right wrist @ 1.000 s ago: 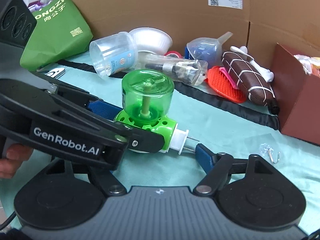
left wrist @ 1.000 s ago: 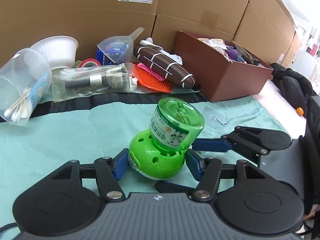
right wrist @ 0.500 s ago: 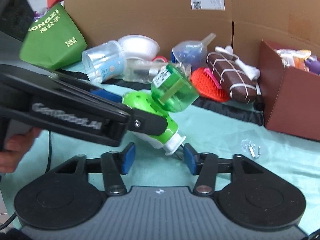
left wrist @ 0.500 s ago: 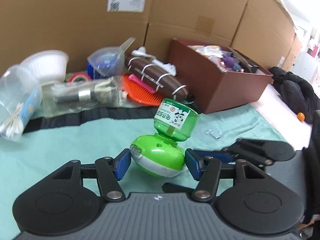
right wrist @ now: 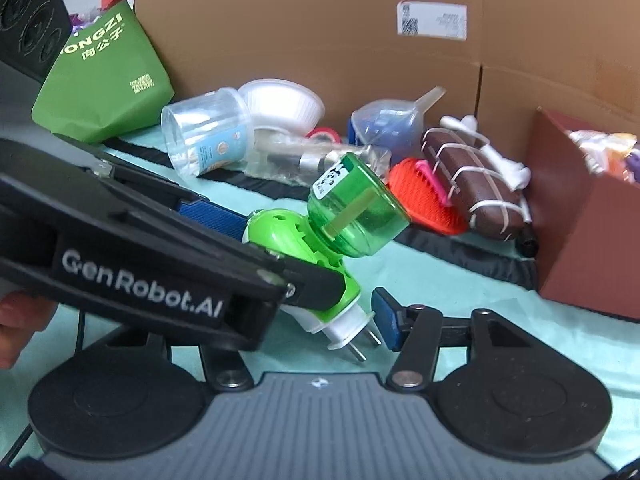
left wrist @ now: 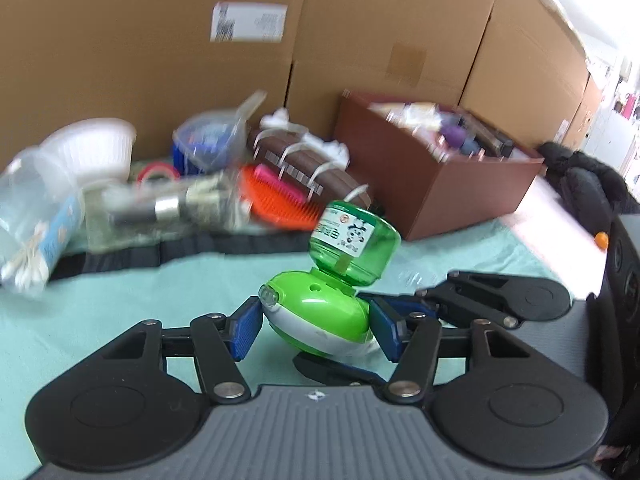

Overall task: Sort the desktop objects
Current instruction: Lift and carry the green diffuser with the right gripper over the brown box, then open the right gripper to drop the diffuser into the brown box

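A green plug-in mosquito repeller [left wrist: 320,312] with a clear green bottle [left wrist: 354,244] on top hangs tilted above the teal cloth [left wrist: 120,300]. My left gripper [left wrist: 316,328] is shut on its round green body, blue pads pressing on both sides. In the right wrist view the repeller [right wrist: 292,232] shows its white plug [right wrist: 348,326] pointing toward the camera, and the left gripper [right wrist: 280,252] reaches in from the left. My right gripper [right wrist: 316,324] is closing around that plug. Its right pad [right wrist: 386,320] stands just beside the prongs, and its left finger is hidden behind the left gripper.
A brown box [left wrist: 460,192] full of items stands at the right, with cardboard cartons [left wrist: 160,60] behind. At the back left lie a swab cup [left wrist: 36,216], a white bowl [left wrist: 92,148], an orange brush [left wrist: 276,200] and a brown pouch [left wrist: 312,168]. A green bag [right wrist: 104,80] stands far left.
The left gripper has lifted the repeller off the cloth and tipped its bottle up and away. The right gripper's jaws have narrowed around the plug end.
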Tool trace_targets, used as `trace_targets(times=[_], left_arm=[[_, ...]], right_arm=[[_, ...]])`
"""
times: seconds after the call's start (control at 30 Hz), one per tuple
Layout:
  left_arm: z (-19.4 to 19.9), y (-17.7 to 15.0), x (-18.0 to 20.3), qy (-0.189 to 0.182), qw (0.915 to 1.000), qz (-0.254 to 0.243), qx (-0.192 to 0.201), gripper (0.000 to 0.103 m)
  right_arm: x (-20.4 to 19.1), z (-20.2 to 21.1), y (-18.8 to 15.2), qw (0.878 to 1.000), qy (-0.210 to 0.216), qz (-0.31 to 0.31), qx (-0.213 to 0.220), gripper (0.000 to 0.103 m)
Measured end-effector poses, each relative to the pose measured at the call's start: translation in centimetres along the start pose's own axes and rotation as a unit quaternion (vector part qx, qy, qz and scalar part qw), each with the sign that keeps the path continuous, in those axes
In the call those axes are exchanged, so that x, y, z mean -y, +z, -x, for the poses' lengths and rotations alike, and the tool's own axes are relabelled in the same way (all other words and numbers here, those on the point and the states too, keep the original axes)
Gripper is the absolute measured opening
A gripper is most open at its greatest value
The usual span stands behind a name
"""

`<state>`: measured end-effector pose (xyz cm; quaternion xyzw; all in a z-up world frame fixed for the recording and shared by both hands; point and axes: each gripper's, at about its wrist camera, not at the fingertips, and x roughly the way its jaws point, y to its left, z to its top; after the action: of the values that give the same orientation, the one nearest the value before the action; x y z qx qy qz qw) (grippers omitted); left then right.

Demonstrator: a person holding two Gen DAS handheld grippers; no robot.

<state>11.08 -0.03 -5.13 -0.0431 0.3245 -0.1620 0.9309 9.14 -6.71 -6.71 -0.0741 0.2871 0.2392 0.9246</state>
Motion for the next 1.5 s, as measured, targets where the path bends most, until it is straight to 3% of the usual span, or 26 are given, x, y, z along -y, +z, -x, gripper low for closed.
trace_targets(times=[0.23, 0.53, 0.8, 1.0, 1.13, 1.17, 1.27, 1.3, 1.33, 1.4, 1.5], left_arm=[[1.4, 4.3, 3.9, -0.04, 0.9971, -0.029, 0.057, 0.056], [0.2, 9.7, 10.0, -0.09, 0.9886, -0.071, 0.098, 0.056], [-4.8, 15.0, 15.0, -0.151, 0.981, -0.058, 0.107, 0.055], [-9.8, 17.2, 18.2, -0.155, 0.9803, -0.061, 0.106, 0.054], [-13.8, 18.2, 18.6, -0.144, 0.9852, -0.046, 0.08, 0.053], [-14.5, 18.2, 18.6, -0.134, 0.9872, -0.047, 0.073, 0.058], [-14.9, 17.6, 17.7, -0.133, 0.988, -0.043, 0.065, 0.084], [-14.7, 17.5, 17.3, -0.136, 0.9873, -0.043, 0.071, 0.096], [-14.5, 17.3, 17.1, -0.132, 0.9872, -0.041, 0.08, 0.1], [-13.9, 16.9, 16.7, -0.118, 0.9879, -0.035, 0.094, 0.102], [-13.7, 16.7, 16.4, -0.116, 0.989, -0.025, 0.088, 0.103]], right_arm=[[1.8, 4.5, 1.9, 0.998, -0.024, 0.006, 0.058, 0.039], [6.6, 8.6, 4.0, 0.988, -0.095, 0.004, 0.12, 0.039], [14.4, 10.8, 5.4, 0.978, -0.147, -0.02, 0.145, 0.039], [20.7, 10.2, 5.6, 0.974, -0.165, -0.033, 0.151, 0.039], [24.5, 8.6, 5.6, 0.973, -0.177, -0.056, 0.136, 0.039], [25.5, 7.8, 5.5, 0.972, -0.182, -0.067, 0.129, 0.039], [28.3, 5.6, 4.6, 0.97, -0.185, -0.13, 0.093, 0.052], [28.8, 5.4, 4.1, 0.967, -0.187, -0.149, 0.086, 0.064], [29.0, 5.6, 3.6, 0.964, -0.191, -0.158, 0.095, 0.079], [28.8, 6.3, 2.7, 0.959, -0.208, -0.152, 0.118, 0.094], [28.3, 6.7, 2.3, 0.955, -0.234, -0.14, 0.12, 0.094]])
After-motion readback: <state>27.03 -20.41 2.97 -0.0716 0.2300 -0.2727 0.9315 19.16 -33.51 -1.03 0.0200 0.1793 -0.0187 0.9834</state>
